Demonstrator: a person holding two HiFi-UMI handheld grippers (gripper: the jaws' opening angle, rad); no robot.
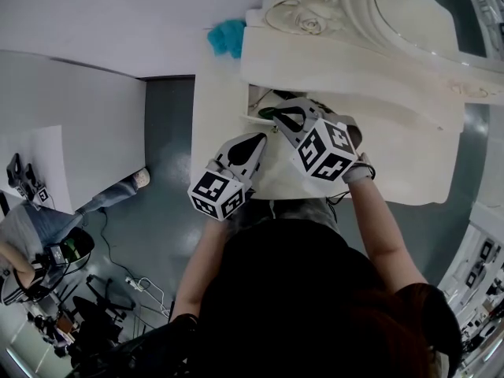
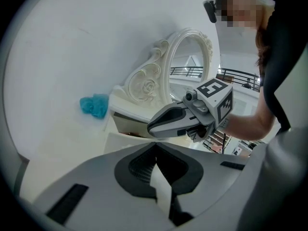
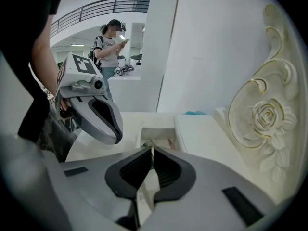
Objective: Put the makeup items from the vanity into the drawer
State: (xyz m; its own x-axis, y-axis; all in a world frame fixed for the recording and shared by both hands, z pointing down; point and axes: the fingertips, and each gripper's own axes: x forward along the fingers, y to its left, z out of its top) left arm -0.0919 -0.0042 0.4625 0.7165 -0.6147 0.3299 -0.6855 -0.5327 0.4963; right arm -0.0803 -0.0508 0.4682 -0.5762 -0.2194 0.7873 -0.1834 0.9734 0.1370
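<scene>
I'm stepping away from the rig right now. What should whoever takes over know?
Left gripper: jaws shut, empty, held near the drawer.
Right gripper: jaws shut on what looks like a thin green item, tips over the open drawer.
Done: drawer open, something already inside.
Left: release the green item; the teal puff at the vanity's back left corner probably goes in too.
</scene>
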